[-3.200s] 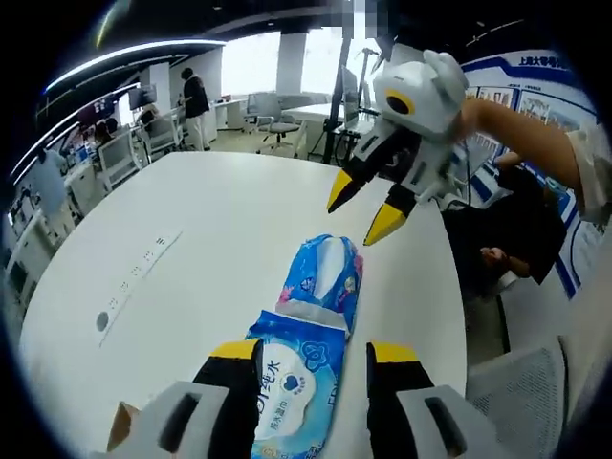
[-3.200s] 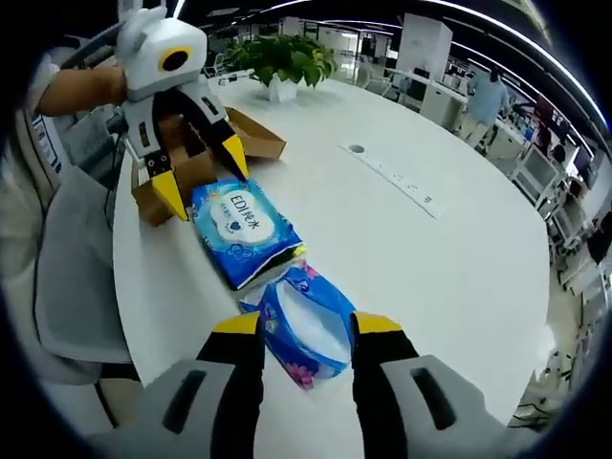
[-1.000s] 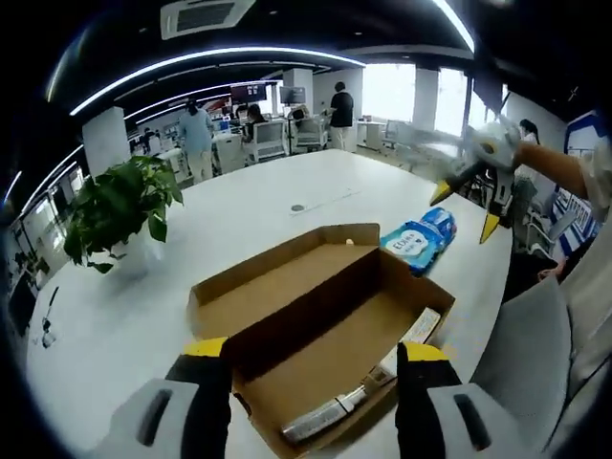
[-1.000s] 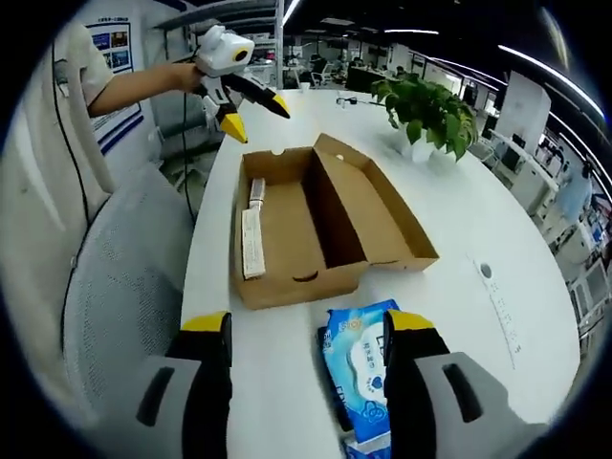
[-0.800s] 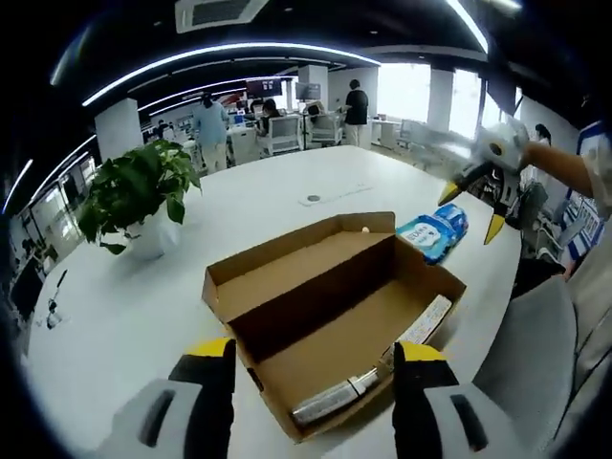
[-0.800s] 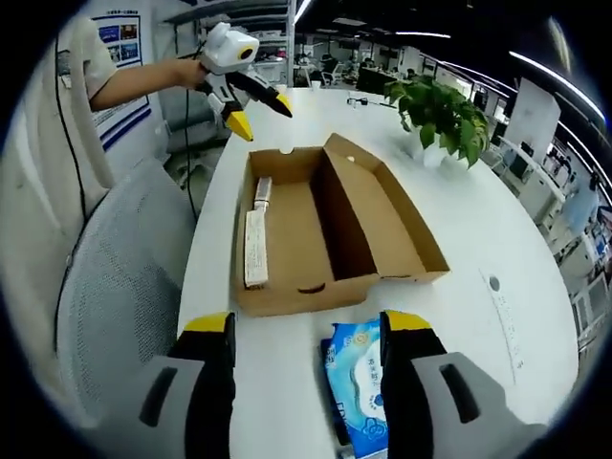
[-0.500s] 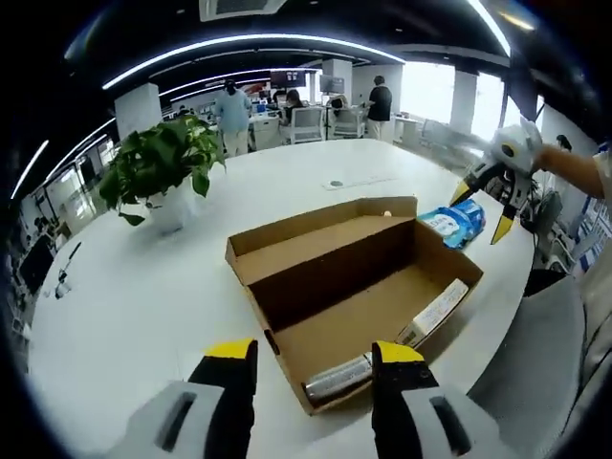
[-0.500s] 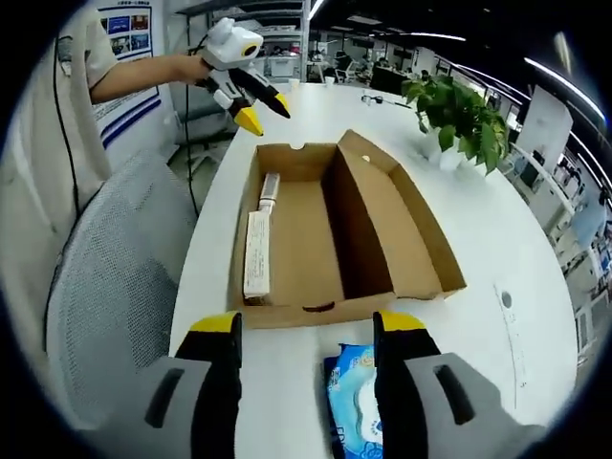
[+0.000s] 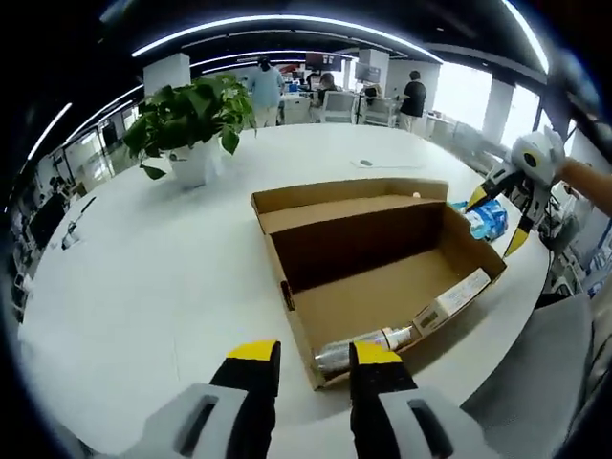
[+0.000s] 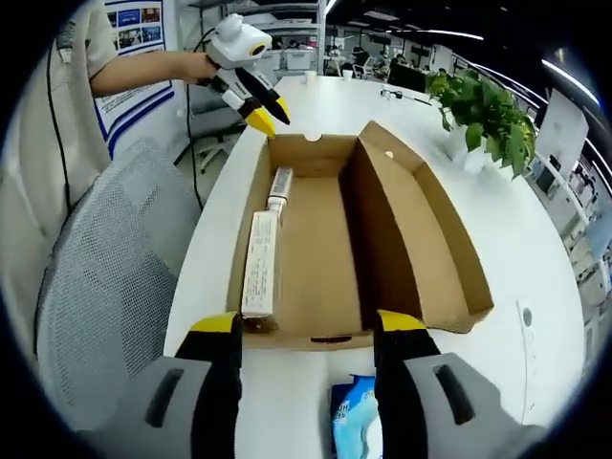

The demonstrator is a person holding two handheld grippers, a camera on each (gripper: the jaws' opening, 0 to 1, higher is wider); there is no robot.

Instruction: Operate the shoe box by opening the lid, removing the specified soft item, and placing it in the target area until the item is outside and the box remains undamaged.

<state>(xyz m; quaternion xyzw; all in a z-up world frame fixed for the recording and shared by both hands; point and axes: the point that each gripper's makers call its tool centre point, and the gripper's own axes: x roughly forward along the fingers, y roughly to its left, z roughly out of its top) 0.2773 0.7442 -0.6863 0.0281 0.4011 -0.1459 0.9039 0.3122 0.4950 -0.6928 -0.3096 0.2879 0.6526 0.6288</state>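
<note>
The brown cardboard shoe box (image 9: 382, 273) lies open on the white table, its lid (image 10: 421, 229) folded flat beside the tray. Inside lie a long white carton (image 10: 258, 260) and a silver tube (image 9: 356, 348). A blue soft wipes pack (image 10: 356, 416) rests on the table outside the box, just below its near wall, between my right gripper's (image 10: 308, 330) open fingers. The same pack (image 9: 484, 218) shows past the box's far end. My left gripper (image 9: 314, 356) hovers at the opposite end with a narrow gap and nothing held. The right gripper (image 9: 505, 208) hangs open there.
A potted plant (image 9: 191, 120) stands on the table (image 9: 143, 287) beyond the lid side. A grey mesh chair (image 10: 105, 287) sits against the table edge by the box. A person's arm (image 10: 143, 69) holds the left gripper (image 10: 266, 113). People and desks fill the background.
Both grippers left the wipes packs and drew back to opposite ends of the open box. The left gripper's jaws have narrowed. The right gripper has moved closer over the box.
</note>
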